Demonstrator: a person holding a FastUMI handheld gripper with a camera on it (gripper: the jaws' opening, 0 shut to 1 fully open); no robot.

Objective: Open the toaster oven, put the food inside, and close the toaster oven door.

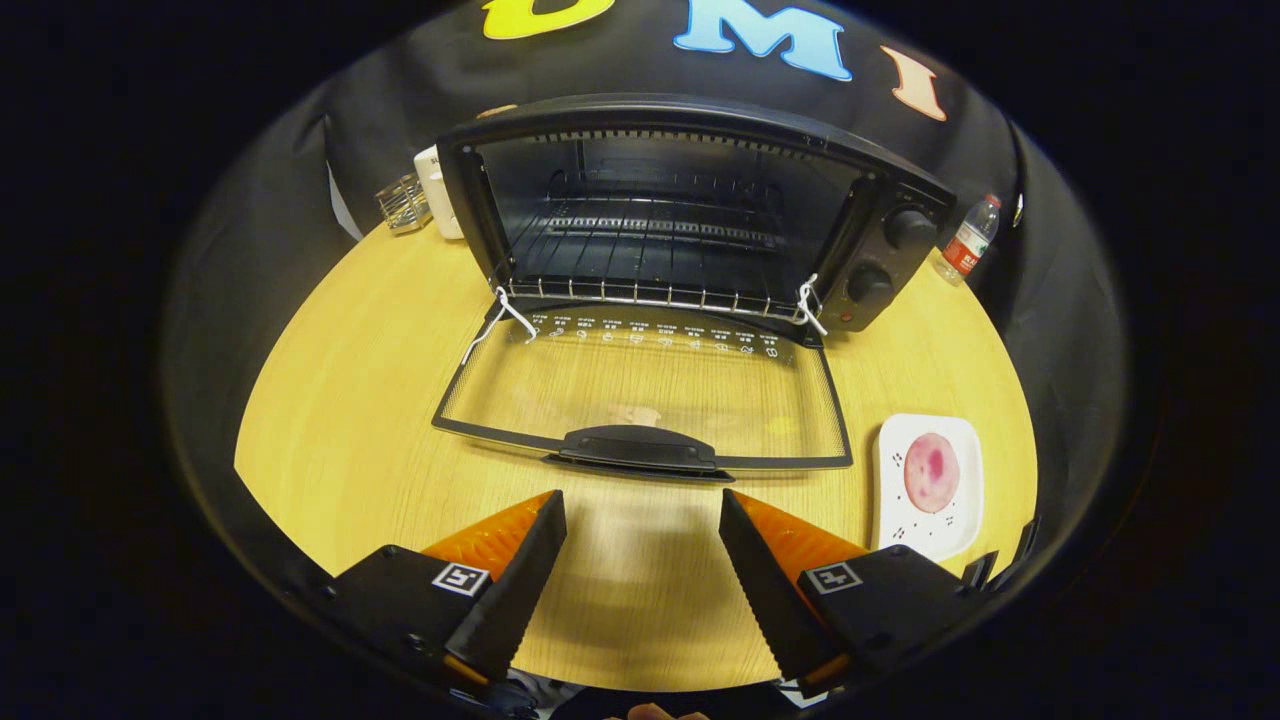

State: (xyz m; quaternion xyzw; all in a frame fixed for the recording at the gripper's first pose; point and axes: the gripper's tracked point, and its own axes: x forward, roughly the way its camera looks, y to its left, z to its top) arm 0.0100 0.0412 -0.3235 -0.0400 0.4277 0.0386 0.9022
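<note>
Wooden table (350,440) carried the toaster oven (690,215), its glass door (640,395) lowered flat. Gripper (642,515) stood spread, empty, before the door handle (640,448). Pink food (931,472) lay on a white plate (900,520) beside the right finger.

A: Light even, bright on tabletop (350,420). Soft shadow under the spread fingers (545,520), which grip nothing.
B: Noted. Fisheye bends the edges; oven (690,210) interior dim, glass door (640,385) faintly reflective.

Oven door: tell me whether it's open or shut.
Open. The door lies flat on the table, baring the rack. The gripper is open, short of its handle.
</note>
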